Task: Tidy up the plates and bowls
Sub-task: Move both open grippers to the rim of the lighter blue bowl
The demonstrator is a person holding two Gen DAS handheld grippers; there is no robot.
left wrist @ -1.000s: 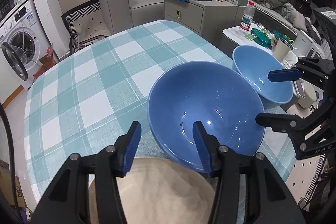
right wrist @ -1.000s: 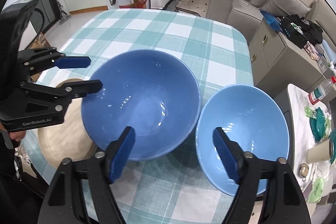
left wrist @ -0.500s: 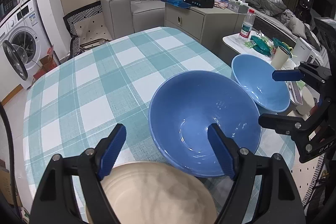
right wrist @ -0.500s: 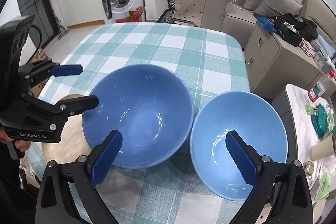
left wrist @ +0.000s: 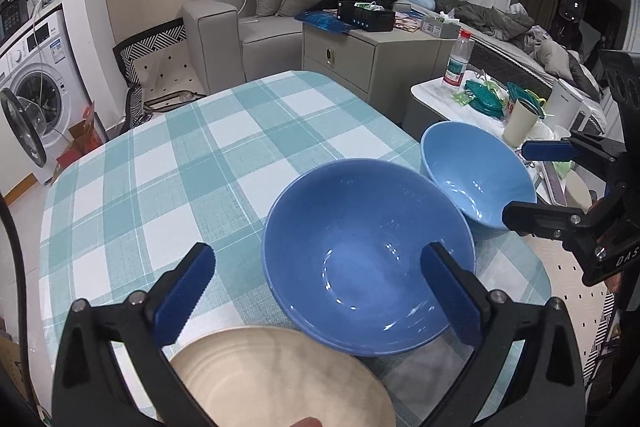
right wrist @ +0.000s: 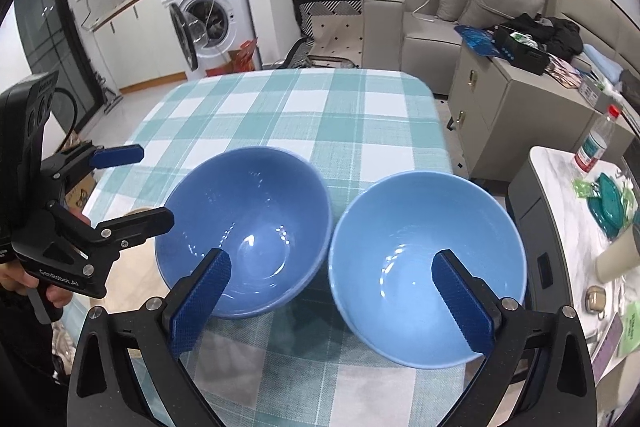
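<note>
A dark blue bowl [left wrist: 368, 255] [right wrist: 248, 227] and a light blue bowl [left wrist: 476, 179] [right wrist: 424, 259] stand upright side by side on the checked tablecloth [left wrist: 180, 167]. A beige plate [left wrist: 280, 379] [right wrist: 120, 291] lies at the near edge, beside the dark bowl. My left gripper [left wrist: 316, 259] [right wrist: 152, 185] hovers over the plate and the dark bowl's near rim; its jaws are opening and hold nothing. My right gripper [right wrist: 332, 263] [left wrist: 534, 183] stands wide open above the gap between the two bowls, touching neither.
A white side table [right wrist: 560, 187] at the right carries a bottle [left wrist: 456, 59], a cup [left wrist: 520, 123] and teal containers. Beyond the table stand a grey cabinet [left wrist: 360, 55], a sofa [left wrist: 256, 27] and a washing machine [right wrist: 212, 15]. A hand [right wrist: 24, 279] holds the left gripper.
Both grippers' jaws have spread wide, the left most. The right gripper has drawn back and up a little, and both bowls now sit lower in its view. The bowls and plate have not moved.
</note>
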